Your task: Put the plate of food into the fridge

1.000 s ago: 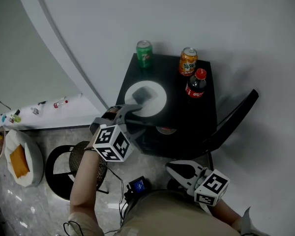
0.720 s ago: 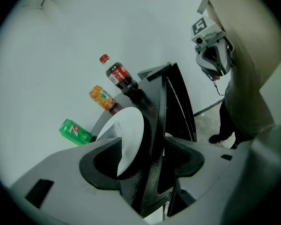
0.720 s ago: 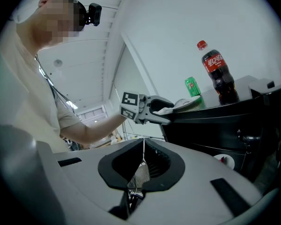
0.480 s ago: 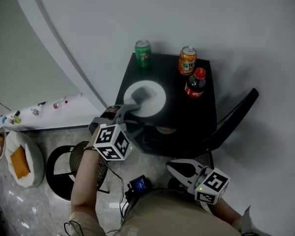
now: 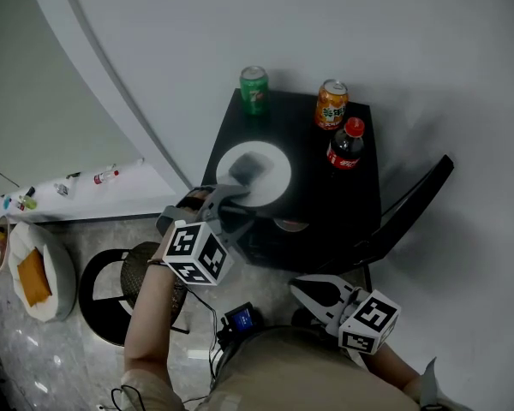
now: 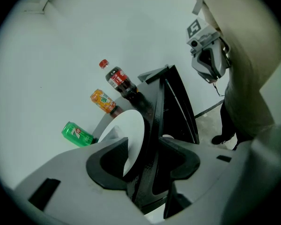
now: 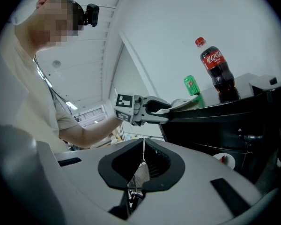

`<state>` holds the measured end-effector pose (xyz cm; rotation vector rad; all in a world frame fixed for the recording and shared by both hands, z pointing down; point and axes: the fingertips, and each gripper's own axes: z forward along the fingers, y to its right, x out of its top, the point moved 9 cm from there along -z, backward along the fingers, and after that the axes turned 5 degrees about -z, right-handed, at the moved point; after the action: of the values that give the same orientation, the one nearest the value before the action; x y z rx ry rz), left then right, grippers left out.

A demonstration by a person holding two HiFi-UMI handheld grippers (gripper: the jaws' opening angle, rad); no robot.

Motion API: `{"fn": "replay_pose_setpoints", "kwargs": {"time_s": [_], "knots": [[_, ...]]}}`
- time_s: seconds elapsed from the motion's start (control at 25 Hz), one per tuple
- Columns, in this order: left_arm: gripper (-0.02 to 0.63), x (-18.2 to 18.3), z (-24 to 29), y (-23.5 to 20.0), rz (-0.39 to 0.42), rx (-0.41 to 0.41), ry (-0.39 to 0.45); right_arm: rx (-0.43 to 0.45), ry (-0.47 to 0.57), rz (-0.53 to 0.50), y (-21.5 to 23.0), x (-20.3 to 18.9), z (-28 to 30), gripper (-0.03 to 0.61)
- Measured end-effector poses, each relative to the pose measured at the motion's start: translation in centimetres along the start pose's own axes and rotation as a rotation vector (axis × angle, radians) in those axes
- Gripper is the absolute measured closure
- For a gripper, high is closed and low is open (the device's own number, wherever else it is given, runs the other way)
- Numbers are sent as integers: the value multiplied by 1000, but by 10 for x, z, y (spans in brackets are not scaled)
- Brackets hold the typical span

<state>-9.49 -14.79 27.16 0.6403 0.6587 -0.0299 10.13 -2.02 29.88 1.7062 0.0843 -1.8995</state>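
A white plate (image 5: 270,178) with a grey piece of food (image 5: 248,165) lies on top of the small black fridge (image 5: 325,199), near its front left edge. My left gripper (image 5: 231,195) reaches that edge. In the left gripper view the plate (image 6: 135,135) rim stands between the closing jaws, one jaw over the plate and the other below the fridge's top edge, with a gap still showing. My right gripper (image 5: 307,291) hangs low by the person's waist, shut (image 7: 143,165) and holding nothing.
A green can (image 5: 255,89), an orange can (image 5: 330,104) and a cola bottle (image 5: 344,145) stand at the back of the fridge top. The fridge door (image 5: 411,208) swings open to the right. A black stool (image 5: 111,289) and a round white cushion (image 5: 34,272) sit on the floor at the left.
The left gripper's jaws have narrowed around the plate's rim. The gripper itself has barely shifted; the right gripper has stayed where it was.
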Motion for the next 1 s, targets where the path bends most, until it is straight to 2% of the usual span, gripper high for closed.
{"fn": "replay_pose_setpoints", "kwargs": {"time_s": [0.48,1.0], "knots": [[414,1,1,2,32,11,-25,2,-3,0,2,0,-1,557],[518,3,-12,8,-9,40,41,6,-12,13,1,1,3,557]]}}
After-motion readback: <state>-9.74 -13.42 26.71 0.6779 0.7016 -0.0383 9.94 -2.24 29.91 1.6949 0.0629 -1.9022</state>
